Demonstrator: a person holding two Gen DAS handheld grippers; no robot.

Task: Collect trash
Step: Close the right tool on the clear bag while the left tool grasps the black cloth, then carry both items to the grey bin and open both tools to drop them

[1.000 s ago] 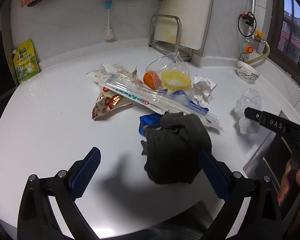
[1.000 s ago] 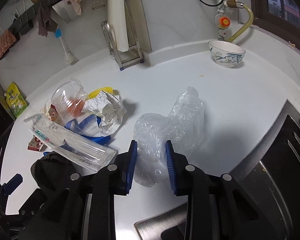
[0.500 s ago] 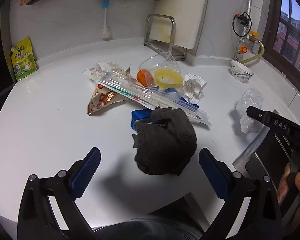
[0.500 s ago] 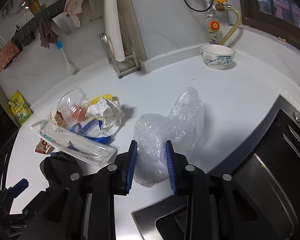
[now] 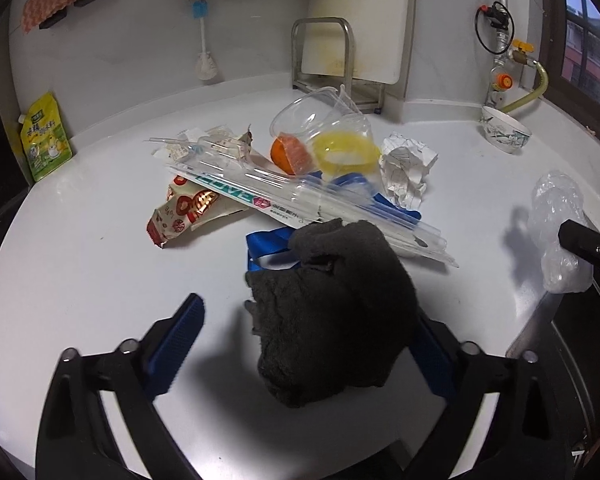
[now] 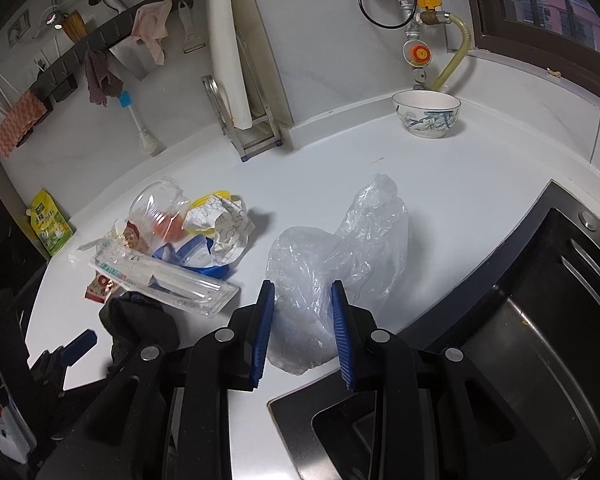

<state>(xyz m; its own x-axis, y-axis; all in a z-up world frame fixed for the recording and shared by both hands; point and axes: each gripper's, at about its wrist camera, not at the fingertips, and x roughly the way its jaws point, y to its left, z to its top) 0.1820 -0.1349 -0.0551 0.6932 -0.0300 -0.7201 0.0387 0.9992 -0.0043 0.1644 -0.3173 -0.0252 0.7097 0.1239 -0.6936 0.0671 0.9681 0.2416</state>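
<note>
White counter (image 5: pixel 80 260) lies bare left of the trash pile (image 5: pixel 300 184). Left gripper (image 5: pixel 308 344), jaws closing, straddles a dark cloth (image 5: pixel 332 320). Right gripper (image 6: pixel 302 332), jaws narrow, flanks the clear plastic bag (image 6: pixel 340 252) beside the sink edge (image 6: pixel 500 248); whether it is pinched is unclear. Clear cup (image 5: pixel 320 128) holds orange peel (image 5: pixel 290 154).

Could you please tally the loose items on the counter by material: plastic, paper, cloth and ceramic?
Plastic: 4: clear cup, long clear package, snack wrapper, clear bag
Paper: 1: crumpled sheet
Cloth: 1: dark rag
Ceramic: 1: bowl
Total: 7
</note>
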